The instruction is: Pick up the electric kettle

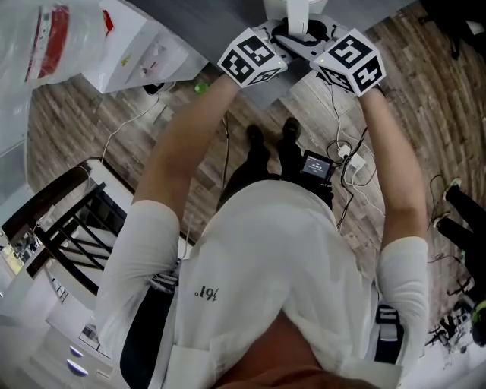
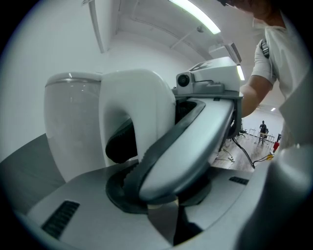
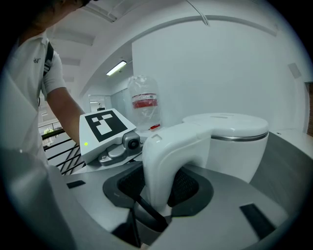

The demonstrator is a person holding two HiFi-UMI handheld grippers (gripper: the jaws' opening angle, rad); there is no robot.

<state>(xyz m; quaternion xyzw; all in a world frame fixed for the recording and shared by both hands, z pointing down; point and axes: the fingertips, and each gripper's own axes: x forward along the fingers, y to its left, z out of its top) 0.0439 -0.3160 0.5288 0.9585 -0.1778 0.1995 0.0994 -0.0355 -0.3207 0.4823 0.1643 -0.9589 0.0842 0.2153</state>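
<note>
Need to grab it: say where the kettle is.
The kettle is top centre in the head view, on the grey counter, between the left gripper and right gripper.

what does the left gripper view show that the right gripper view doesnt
Only the left gripper view: the right gripper reaching across the kettle's handle, and cables on a wooden floor.
Only the right gripper view: the left gripper with its marker cube, a plastic bag with a red label, and a black railing.
Both: the white kettle and its handle close up, and the person's white sleeve.
</note>
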